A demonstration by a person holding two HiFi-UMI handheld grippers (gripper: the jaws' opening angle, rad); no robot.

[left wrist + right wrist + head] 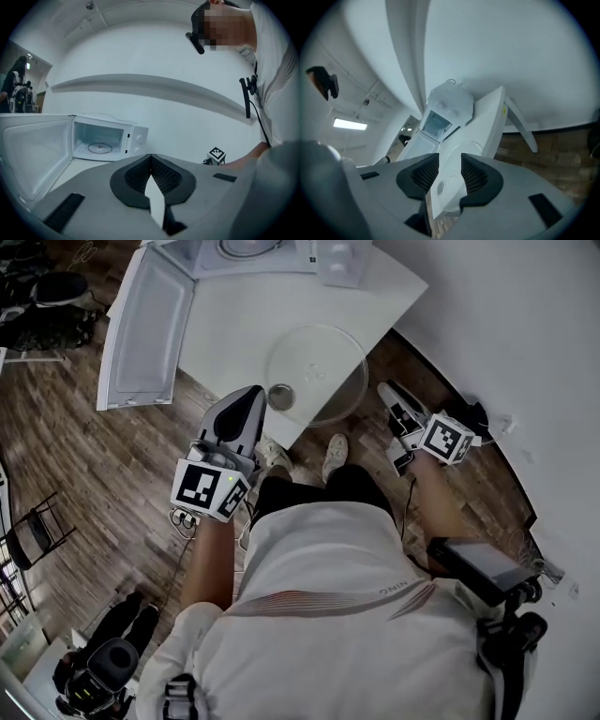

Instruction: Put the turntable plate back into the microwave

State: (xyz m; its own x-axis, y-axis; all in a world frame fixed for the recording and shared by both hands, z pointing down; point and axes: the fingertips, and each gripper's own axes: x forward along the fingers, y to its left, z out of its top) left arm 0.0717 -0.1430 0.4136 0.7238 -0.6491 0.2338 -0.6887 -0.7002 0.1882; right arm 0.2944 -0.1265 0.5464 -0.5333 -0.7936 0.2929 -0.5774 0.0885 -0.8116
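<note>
The left gripper [150, 160] has its jaws pressed together at the tips, with nothing between them. The right gripper [449, 159] has its jaws partly apart and grips nothing; the glass turntable plate [316, 374] shows through the gap, beyond the pads. The plate lies flat on the white table [234, 324] in front of the microwave [258, 251], near the table edge farthest from it. Both grippers hover farther from the microwave than the plate. The left one is on the side of the microwave's open door [145, 329], the right one on the opposite side. A roller ring [100, 148] rests on the microwave's floor.
</note>
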